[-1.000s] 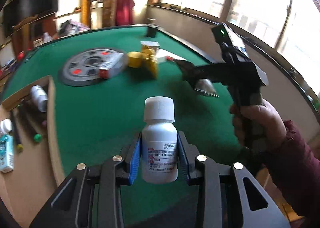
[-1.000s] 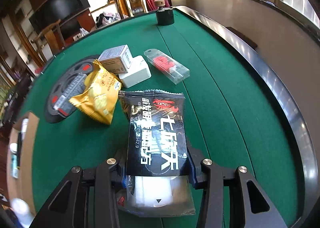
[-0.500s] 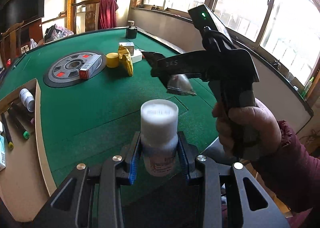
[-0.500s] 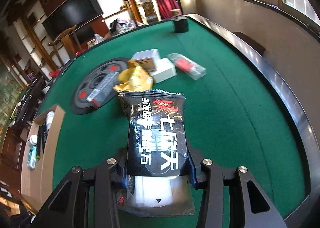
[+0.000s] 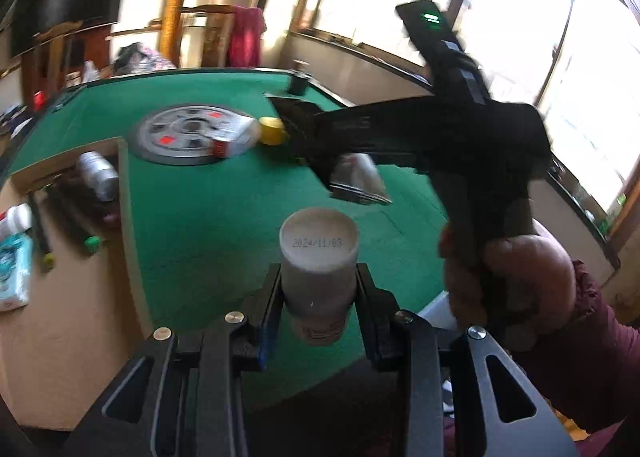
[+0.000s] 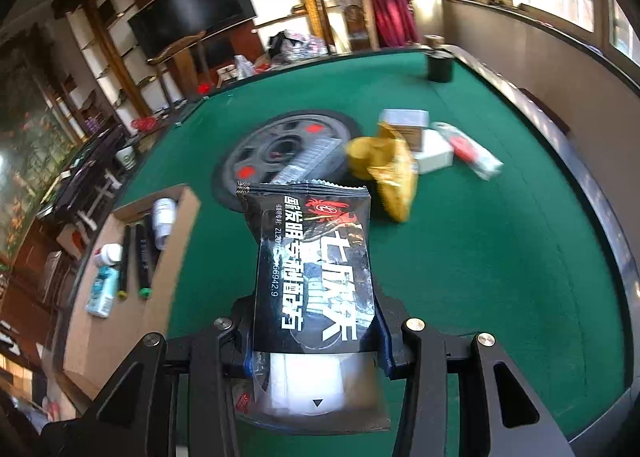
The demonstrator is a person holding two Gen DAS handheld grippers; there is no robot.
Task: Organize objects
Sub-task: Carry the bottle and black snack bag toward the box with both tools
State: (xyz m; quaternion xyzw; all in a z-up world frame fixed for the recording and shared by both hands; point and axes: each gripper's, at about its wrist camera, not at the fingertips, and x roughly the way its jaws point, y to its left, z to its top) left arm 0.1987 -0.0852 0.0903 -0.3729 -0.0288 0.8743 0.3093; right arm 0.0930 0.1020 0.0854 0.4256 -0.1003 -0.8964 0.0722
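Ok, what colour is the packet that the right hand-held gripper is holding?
Black with white lettering and a red emblem: the glossy snack packet, clearest in the right wrist view.

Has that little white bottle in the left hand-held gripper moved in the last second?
Yes. The white bottle has tipped forward toward the green table, so its cap top with the printed date now faces the camera.
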